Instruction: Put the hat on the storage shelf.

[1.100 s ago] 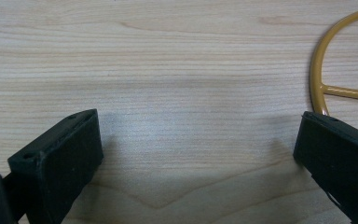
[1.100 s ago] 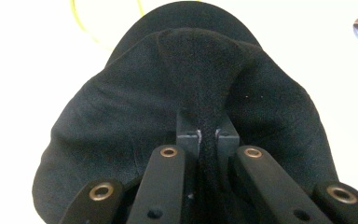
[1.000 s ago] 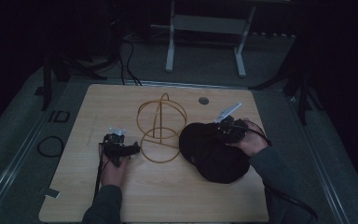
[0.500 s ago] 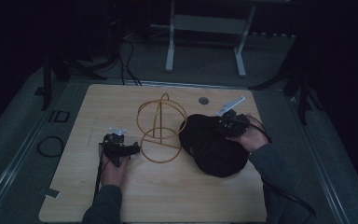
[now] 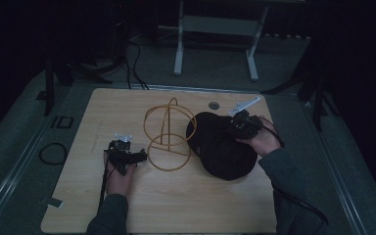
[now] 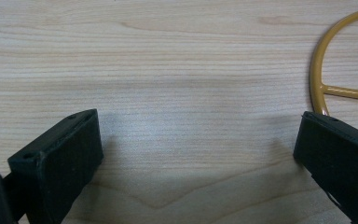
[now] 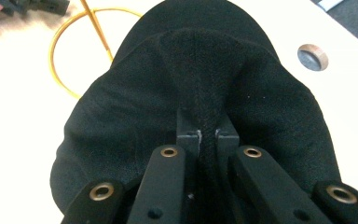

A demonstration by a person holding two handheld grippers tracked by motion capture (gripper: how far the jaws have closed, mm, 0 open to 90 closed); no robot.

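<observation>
On the light wooden table (image 5: 186,205) sits a black hat (image 5: 220,147), a little to your right of the middle. Your right gripper (image 5: 240,122) is on the far right part of the hat. Its two jaws are pressed close together and they pinch a fold of the black cloth between them. In the right gripper view you can see the cloth bunch up into a ridge where the jaws squeeze it. Your right hand (image 5: 259,142) is just behind the gripper, by the hat's edge.

Just beside the hat, on its left, stands a yellow wire stand (image 5: 169,134). It has a round ring flat on the table, a thin post, and a ring standing up on top. The hat's left edge looks like it touches the stand, but you cannot be sure.

Your left gripper (image 5: 127,156) rests low on the table, just left of the stand's bottom ring. Its jaws are spread wide apart with only bare wood between them. Your left hand (image 5: 120,176) holds it from behind.

A small round hole (image 5: 214,105) is in the table near the far edge.
</observation>
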